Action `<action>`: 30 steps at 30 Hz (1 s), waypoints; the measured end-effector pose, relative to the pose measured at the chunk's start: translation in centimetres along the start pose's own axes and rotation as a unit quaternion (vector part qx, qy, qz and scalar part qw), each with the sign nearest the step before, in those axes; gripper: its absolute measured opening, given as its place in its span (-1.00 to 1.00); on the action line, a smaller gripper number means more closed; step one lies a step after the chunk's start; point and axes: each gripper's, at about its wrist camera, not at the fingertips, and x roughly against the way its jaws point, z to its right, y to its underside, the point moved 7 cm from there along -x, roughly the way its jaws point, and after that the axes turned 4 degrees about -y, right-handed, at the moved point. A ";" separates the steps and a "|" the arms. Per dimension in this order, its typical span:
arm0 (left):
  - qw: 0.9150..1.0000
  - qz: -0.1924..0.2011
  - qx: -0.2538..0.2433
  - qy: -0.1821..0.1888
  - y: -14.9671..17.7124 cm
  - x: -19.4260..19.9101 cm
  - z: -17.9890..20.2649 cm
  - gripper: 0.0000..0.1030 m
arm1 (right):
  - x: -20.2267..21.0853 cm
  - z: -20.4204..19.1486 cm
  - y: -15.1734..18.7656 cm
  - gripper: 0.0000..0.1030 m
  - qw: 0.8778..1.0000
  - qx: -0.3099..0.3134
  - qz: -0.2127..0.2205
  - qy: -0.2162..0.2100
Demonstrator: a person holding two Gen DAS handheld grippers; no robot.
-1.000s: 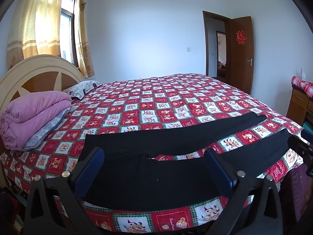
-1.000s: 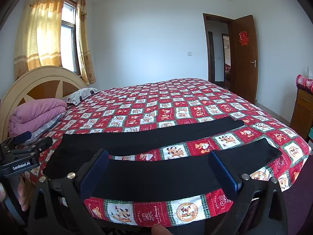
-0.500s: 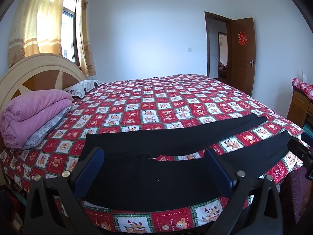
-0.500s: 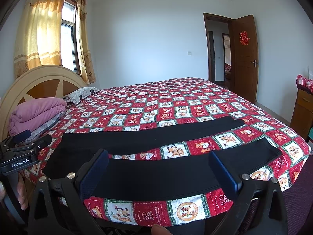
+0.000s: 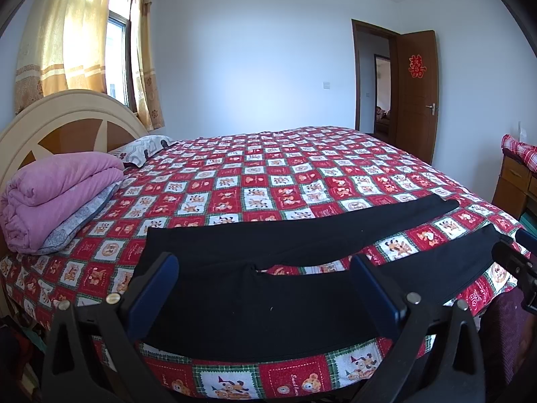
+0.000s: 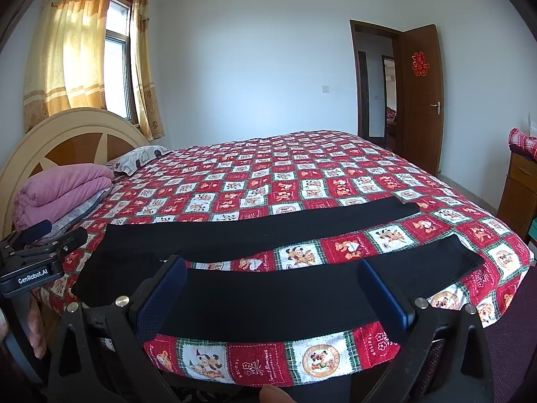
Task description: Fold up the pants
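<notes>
Black hand-held gripper [image 5: 265,288], blue pads [image 5: 154,294], silver screws.

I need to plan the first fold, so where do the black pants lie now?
The black fabric pants lie flat along the near edge of the red patchwork bedspread, legs spread toward the right, waist toward the wooden headboard.

Pants spread across the near edge of the bed, one gripper before each end.

The pants [image 5: 255,302] lie flat on the bed [image 5: 268,174], waist toward the headboard [image 5: 50,124] at left, legs running right, one behind the other. The folded quilt [image 5: 57,191] and pillow [image 5: 144,147] sit by the headboard. The left gripper [image 5: 268,288] hangs before the waist, the right gripper [image 6: 273,288] before the nearer leg. The door [image 5: 416,94] stands behind, right.
</notes>
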 end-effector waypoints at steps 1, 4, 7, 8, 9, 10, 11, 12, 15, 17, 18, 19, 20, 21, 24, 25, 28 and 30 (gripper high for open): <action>1.000 0.000 0.000 0.000 0.0 0.0 0.0 1.00 | 0.0 0.0 0.0 0.98 1.000 0.000 0.000 0.000; 1.000 0.000 0.000 0.000 0.0 0.0 0.0 1.00 | 0.0 0.1 0.0 0.98 1.000 -0.001 -0.001 0.001; 1.000 0.001 0.000 0.001 0.0 0.0 -0.1 1.00 | 0.0 0.2 0.0 0.98 1.000 -0.001 -0.002 0.001; 1.000 0.000 0.000 0.001 0.0 0.0 0.0 1.00 | -0.1 0.2 0.0 0.98 1.000 -0.001 -0.002 0.001; 1.000 0.000 0.000 0.000 0.0 -0.1 0.0 1.00 | -0.1 0.2 0.0 0.98 1.000 -0.001 -0.003 0.001; 1.000 -0.001 0.000 0.000 0.0 0.0 -0.1 1.00 | -0.1 0.2 0.0 0.98 1.000 -0.001 -0.003 0.002; 1.000 0.000 0.001 0.001 0.0 0.0 -0.1 1.00 | -0.1 0.3 0.0 0.98 1.000 -0.001 -0.004 0.001; 1.000 0.000 0.001 0.001 0.1 0.0 -0.1 1.00 | -0.1 0.3 0.0 0.98 1.000 -0.001 -0.005 0.002; 1.000 0.000 0.001 0.001 0.1 0.0 -0.1 1.00 | -0.2 0.3 0.0 0.98 1.000 0.000 -0.007 0.002; 1.000 0.000 0.001 0.001 0.1 0.0 -0.2 1.00 | -0.2 0.3 0.1 0.98 1.000 0.000 -0.008 0.003; 1.000 0.000 0.001 0.000 0.1 0.0 -0.2 1.00 | -0.2 0.3 0.1 0.98 1.000 0.000 -0.009 0.003; 1.000 0.000 0.002 0.001 0.1 0.0 -0.2 1.00 | -0.3 0.3 0.1 0.98 1.000 0.000 -0.010 0.004; 1.000 0.000 0.002 0.001 0.1 0.0 -0.2 1.00 | -0.4 0.3 0.1 0.98 1.000 0.001 -0.010 0.004; 1.000 -0.001 0.002 0.001 0.1 0.0 -0.3 1.00 | -0.4 0.3 0.2 0.98 1.000 0.001 -0.011 0.004; 1.000 -0.004 0.003 0.000 0.7 -0.3 -0.4 1.00 | -0.6 0.2 0.3 0.98 1.000 0.002 -0.014 0.003; 1.000 -0.006 0.003 0.000 0.8 -0.4 -0.4 1.00 | -0.6 0.1 0.3 0.98 1.000 0.003 -0.015 0.003; 1.000 -0.010 0.003 0.001 1.1 -0.7 -0.3 1.00 | -0.8 0.0 0.5 0.98 1.000 0.004 -0.018 0.004; 1.000 -0.012 0.002 0.000 1.3 -0.9 -0.1 1.00 | -1.0 0.0 0.6 0.98 1.000 0.003 -0.021 0.004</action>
